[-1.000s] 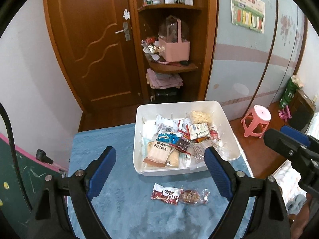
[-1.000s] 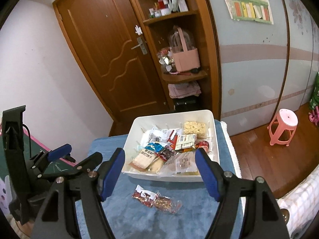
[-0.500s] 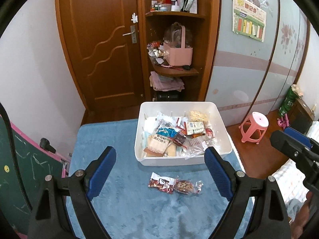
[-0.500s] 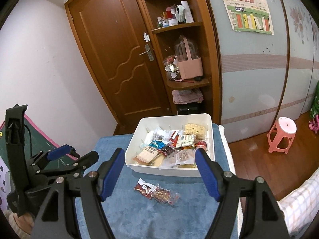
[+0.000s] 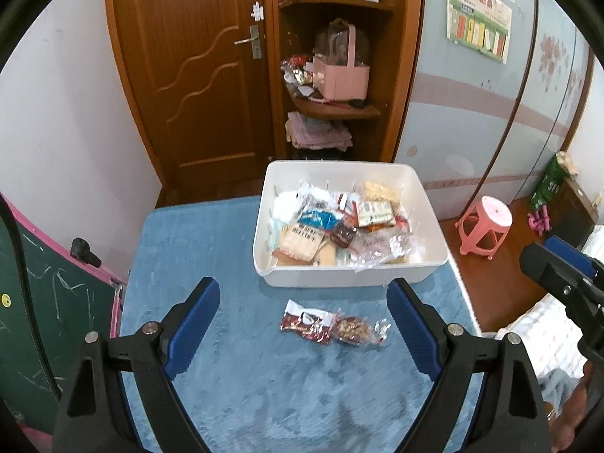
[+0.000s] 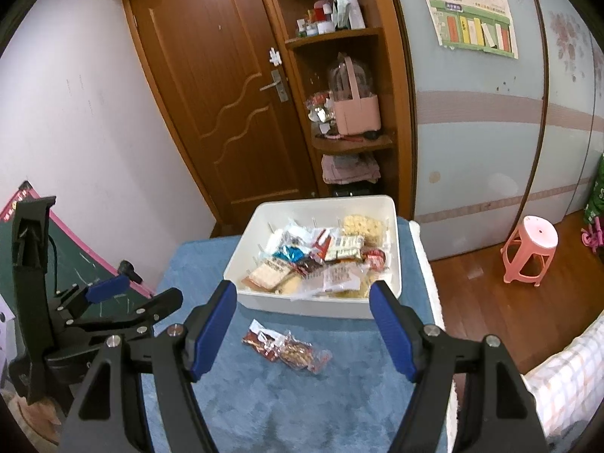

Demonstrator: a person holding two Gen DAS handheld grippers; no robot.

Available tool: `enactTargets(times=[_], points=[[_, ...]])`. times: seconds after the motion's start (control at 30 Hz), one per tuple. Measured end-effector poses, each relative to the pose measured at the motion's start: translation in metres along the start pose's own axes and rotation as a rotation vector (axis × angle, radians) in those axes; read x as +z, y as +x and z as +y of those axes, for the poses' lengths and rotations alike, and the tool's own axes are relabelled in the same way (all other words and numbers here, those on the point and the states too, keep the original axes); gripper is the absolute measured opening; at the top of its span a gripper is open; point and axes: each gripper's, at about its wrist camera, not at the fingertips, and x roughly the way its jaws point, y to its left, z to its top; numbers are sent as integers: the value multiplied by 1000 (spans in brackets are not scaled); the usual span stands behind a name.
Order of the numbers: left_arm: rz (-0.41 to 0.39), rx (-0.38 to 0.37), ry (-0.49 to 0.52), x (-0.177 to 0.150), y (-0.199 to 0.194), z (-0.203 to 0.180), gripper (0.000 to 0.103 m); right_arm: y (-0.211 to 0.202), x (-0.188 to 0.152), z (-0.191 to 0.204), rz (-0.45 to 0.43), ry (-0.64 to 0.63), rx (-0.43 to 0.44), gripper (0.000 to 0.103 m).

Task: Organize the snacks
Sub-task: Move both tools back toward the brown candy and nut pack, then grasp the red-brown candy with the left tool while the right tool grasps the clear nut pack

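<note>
Both views pulled back: white bin [image 5: 353, 281] sits smaller, mid-frame. We've got left gripper [image 5: 304, 324] & right gripper [image 6: 304, 326] released, empty. Snack packet [image 5: 332, 327] lies on blue mat [image 5: 211, 241], lower centre, below bin. Next, we reckon: grab it, drop it in.

Print on wall poster [image 6: 472, 19], cracker packet [image 5: 300, 239] in white bin [image 5: 430, 207]: Chinese characters, too blurred to read.

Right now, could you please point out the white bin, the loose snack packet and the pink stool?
white bin [image 5: 339, 278]: left wrist view, near wall.
loose snack packet [image 5: 332, 326]: left wrist view, packet's middle.
pink stool [image 6: 536, 236]: right wrist view, seat top.
</note>
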Motion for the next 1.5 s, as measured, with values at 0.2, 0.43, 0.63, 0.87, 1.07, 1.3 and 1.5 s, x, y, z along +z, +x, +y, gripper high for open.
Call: enactTargets(times=[0.2,0.43,0.63,0.87,1.07,1.3,1.5], points=[[65,11,-5,-18,25,8,90,27,-26,-3,81,-8,-15,74],[147,27,-21,-37,57,22,90,64,-58,-6,183,-19,-41,74],[195,35,-23,-47,81,33,90,94,-78,-10,255,-18,-66,74],[242,44,-9,-56,112,45,90,126,-93,-10,313,-22,-63,74],[309,26,-27,-66,148,56,90,159,-107,-5,384,-46,-59,74],[397,-32,-95,-72,191,58,89,197,-118,8,428,-123,-41,74],[456,-75,-159,-73,222,57,89,221,-131,29,430,-274,-50,74]])
